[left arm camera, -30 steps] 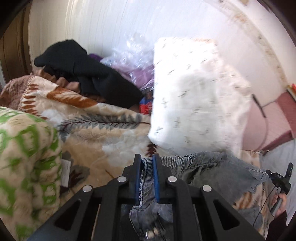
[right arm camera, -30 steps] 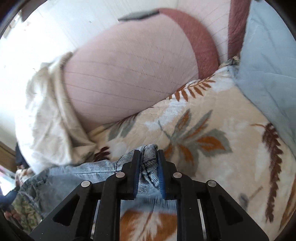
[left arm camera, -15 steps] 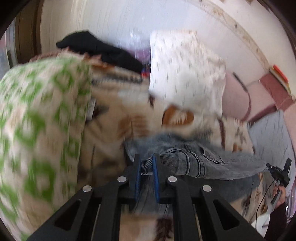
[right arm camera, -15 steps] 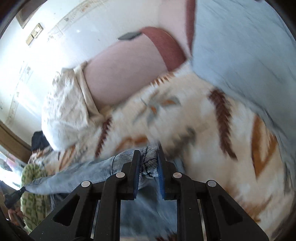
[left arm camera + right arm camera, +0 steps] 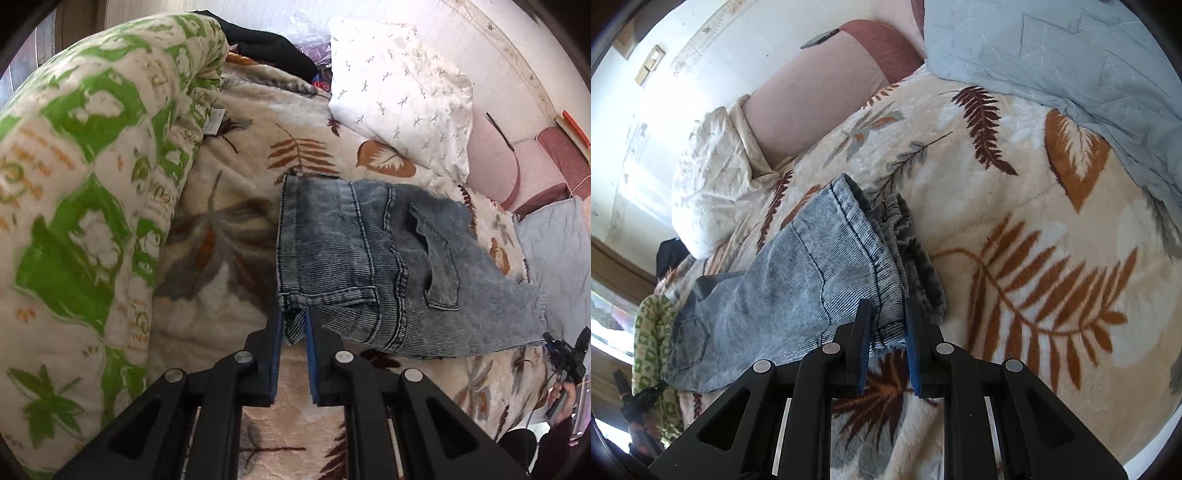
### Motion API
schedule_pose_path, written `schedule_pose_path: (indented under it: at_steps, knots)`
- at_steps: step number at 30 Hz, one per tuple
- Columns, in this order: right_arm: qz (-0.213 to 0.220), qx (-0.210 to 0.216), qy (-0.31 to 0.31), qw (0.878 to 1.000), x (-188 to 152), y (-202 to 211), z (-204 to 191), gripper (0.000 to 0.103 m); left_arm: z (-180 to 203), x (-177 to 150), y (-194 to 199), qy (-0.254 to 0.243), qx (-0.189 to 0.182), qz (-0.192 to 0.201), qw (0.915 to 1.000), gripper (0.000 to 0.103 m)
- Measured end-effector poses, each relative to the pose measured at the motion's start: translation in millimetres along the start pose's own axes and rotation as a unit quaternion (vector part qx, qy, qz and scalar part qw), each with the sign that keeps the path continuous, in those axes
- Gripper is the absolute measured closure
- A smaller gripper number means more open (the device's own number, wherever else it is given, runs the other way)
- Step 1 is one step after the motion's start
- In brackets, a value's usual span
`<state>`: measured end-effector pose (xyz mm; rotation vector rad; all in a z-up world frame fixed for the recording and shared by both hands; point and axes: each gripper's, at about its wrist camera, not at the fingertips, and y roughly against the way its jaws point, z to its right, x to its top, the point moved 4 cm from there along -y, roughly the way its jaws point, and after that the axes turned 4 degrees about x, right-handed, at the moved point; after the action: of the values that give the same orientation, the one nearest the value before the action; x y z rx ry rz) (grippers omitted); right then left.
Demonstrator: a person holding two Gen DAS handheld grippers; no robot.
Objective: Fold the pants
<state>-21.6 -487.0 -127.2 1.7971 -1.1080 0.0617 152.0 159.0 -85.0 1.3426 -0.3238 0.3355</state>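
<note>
Both claws, left gripper and right gripper, have dragged the pinched jeans back from the white pillow; fold laid, release likely next.

Under me lies a cream blanket printed with brown ferns. A green-patterned quilt is rolled up along its edge. I see a white pillow beside a pink bolster, a pale blue quilt, and black clothing heaped near the wall.

Surface: leaf-print blanket under the fingers.
Ahead of fingers: folded jeans.
Beyond: white pillow, pink bolster.
Left: green-patterned quilt.
Right: blue quilt.
</note>
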Motion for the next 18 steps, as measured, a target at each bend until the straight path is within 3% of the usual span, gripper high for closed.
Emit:
schedule_pose_path:
  at_steps: [3,5,9,11,12,14,18]
  knots:
    - [-0.005,-0.015,-0.001,1.000,-9,-7,9,0.086,1,-4,-11,-0.017,0.028,-0.010,0.9994,0.087]
    - [-0.042,-0.044,-0.001,0.998,-16,-21,18,0.081,3,-6,-10,-0.028,0.054,-0.012,0.9981,0.087]
    - [-0.027,-0.041,-0.003,0.999,-8,-7,16,0.061,-1,-7,20,-0.040,0.108,0.031,0.9929,0.084]
    - [-0.003,-0.045,0.012,0.999,2,8,8,0.047,3,-7,39,-0.046,0.122,0.061,0.9896,0.075]
    - [0.012,-0.053,0.026,0.998,9,15,1,0.040,9,-6,50,-0.051,0.122,0.079,0.9880,0.072]
    - [0.034,-0.039,0.049,0.997,23,23,-14,0.040,26,-4,64,-0.063,0.106,0.103,0.9870,0.069]
    - [0.070,0.026,0.016,0.997,60,29,-29,0.031,95,-1,70,-0.108,0.029,0.118,0.9867,0.060]
